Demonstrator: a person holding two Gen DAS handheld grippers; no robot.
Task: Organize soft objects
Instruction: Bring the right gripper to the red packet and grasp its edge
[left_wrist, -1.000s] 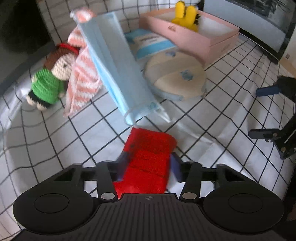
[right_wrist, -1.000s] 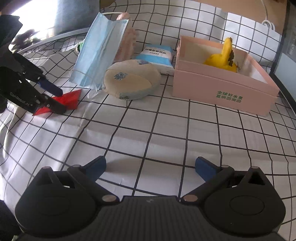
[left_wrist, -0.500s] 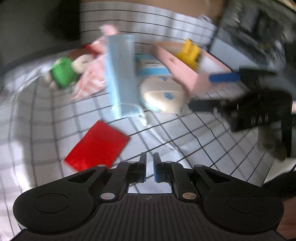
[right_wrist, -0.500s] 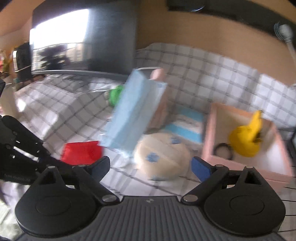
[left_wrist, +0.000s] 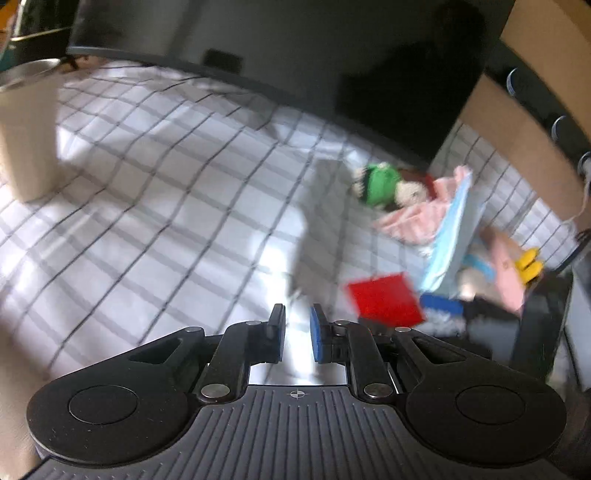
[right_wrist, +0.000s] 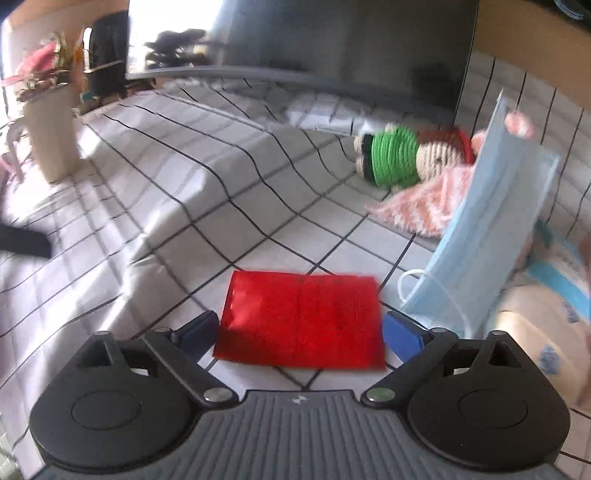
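A flat red cloth (right_wrist: 301, 319) lies on the checked tablecloth between the open fingers of my right gripper (right_wrist: 300, 328), which is low over it. It also shows in the left wrist view (left_wrist: 384, 300), to the right of my left gripper (left_wrist: 297, 328), whose fingers stand close together with a narrow gap and hold nothing. A blue face mask (right_wrist: 487, 240) leans upright behind the cloth. A crocheted doll in green (right_wrist: 399, 158) and a pink striped cloth (right_wrist: 424, 206) lie beyond. A pink box with a yellow toy (left_wrist: 528, 264) shows at the right.
A beige cup (right_wrist: 51, 136) stands at the far left on the tablecloth (right_wrist: 221, 177). A dark monitor (right_wrist: 332, 40) stands along the back. A round beige cushion (right_wrist: 535, 328) and a blue-white packet (right_wrist: 554, 273) lie at the right.
My left gripper let go of the red cloth, shut and swung away to the left. My right gripper swung left and came down over the red cloth, still open.
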